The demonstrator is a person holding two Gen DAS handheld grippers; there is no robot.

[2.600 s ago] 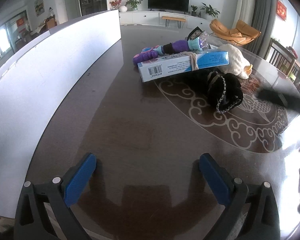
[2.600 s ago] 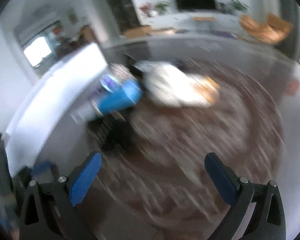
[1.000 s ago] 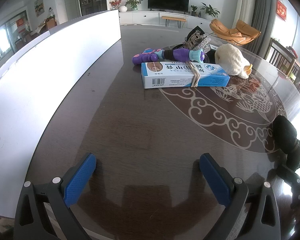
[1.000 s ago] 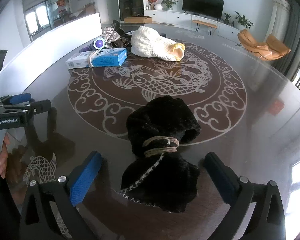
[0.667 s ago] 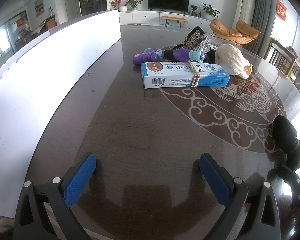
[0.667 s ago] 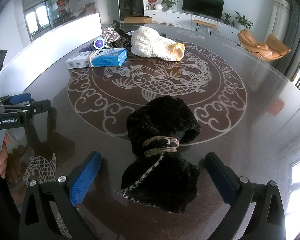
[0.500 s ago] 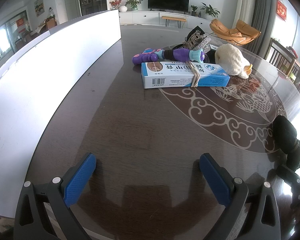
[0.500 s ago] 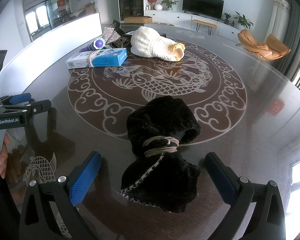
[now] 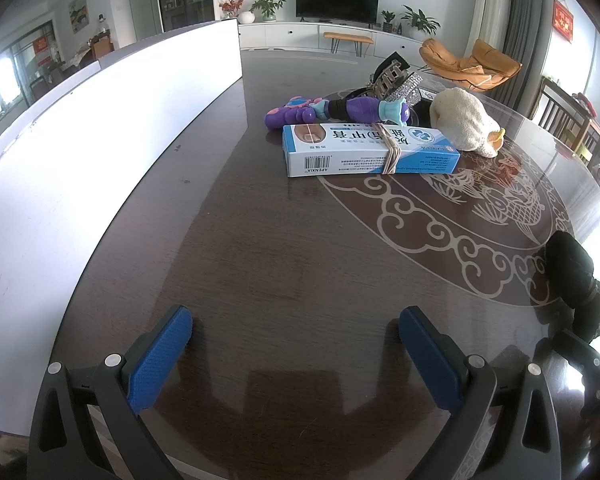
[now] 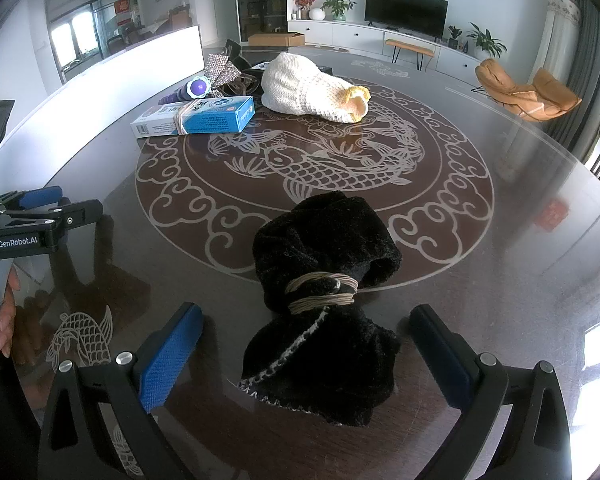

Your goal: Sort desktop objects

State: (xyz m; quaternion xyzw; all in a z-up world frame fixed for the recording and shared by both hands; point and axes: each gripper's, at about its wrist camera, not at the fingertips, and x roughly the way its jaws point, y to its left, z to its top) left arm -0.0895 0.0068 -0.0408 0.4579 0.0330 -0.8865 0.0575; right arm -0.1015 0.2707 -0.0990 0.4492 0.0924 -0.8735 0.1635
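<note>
A black fuzzy bundle [image 10: 324, 304] tied with tan string lies on the dark table between the fingers of my open right gripper [image 10: 306, 350], untouched by either pad. The same black bundle [image 9: 572, 276] shows at the right edge of the left wrist view. My left gripper [image 9: 296, 354] hangs open over bare table, nothing between its fingers. Farther off lie a blue and white box [image 9: 370, 150] bound with a rubber band, a purple toy [image 9: 336, 110], a cream knitted item [image 9: 462, 122] and a glittery hair clip [image 9: 396, 80].
A white panel [image 9: 100, 140] runs along the table's left side. A hand [image 10: 0, 312] holds the left gripper's body at the left of the right wrist view. Chairs [image 9: 564, 120] stand past the round table's far right edge.
2.6 s ago the black bundle lay beside the box and the right gripper was moving fast. It now lies near the front, inside the open right gripper. Nothing moved in the last second.
</note>
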